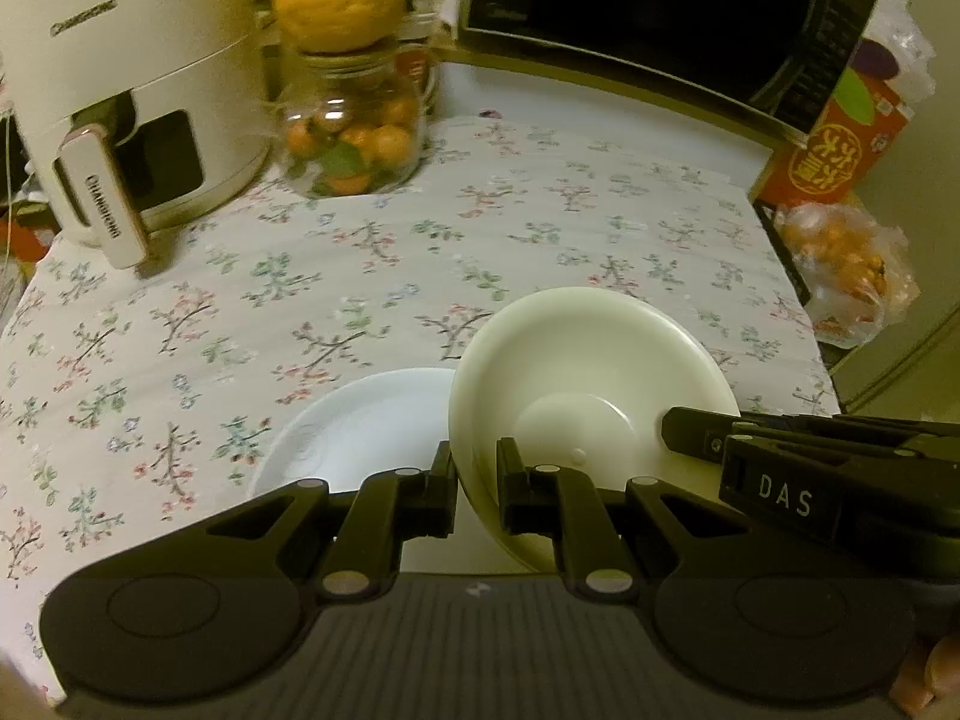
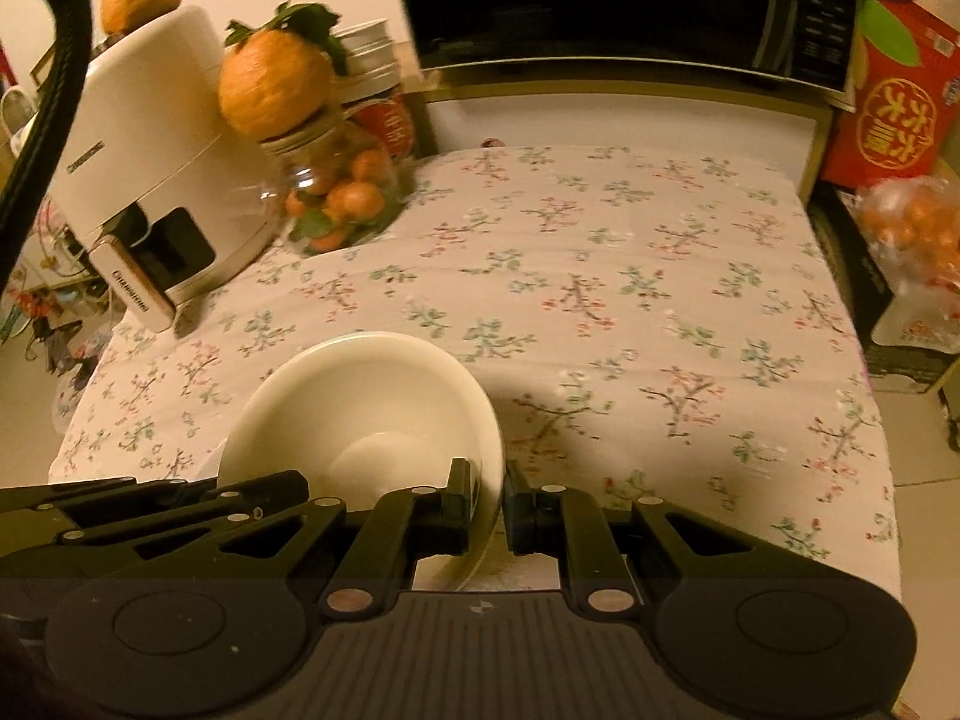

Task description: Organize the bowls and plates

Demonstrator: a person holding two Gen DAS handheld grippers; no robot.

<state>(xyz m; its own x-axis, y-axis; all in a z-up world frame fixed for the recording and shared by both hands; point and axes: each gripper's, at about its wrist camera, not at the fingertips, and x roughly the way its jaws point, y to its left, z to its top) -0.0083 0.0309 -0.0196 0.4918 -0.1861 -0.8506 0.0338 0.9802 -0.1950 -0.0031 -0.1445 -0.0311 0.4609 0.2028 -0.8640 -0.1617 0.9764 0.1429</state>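
A cream bowl (image 1: pixel 588 372) hangs tilted above the floral tablecloth, gripped from both sides. My left gripper (image 1: pixel 477 468) is shut on its left rim, one finger inside the bowl and one outside. My right gripper (image 2: pixel 487 480) is shut on the opposite rim of the same bowl (image 2: pixel 366 402). The right gripper's fingers (image 1: pixel 780 444) reach in from the right in the left wrist view. Below and left of the bowl, a white plate (image 1: pixel 360 432) lies flat on the cloth, its near edge hidden by my left fingers.
A white air fryer (image 1: pixel 120 96) stands at the back left. Beside it is a glass jar of small oranges (image 1: pixel 354 138) with a large citrus on its lid. A black microwave (image 1: pixel 660 12) lines the back. A red box (image 1: pixel 834 144) and a bag of oranges (image 1: pixel 840 264) sit off the table's right edge.
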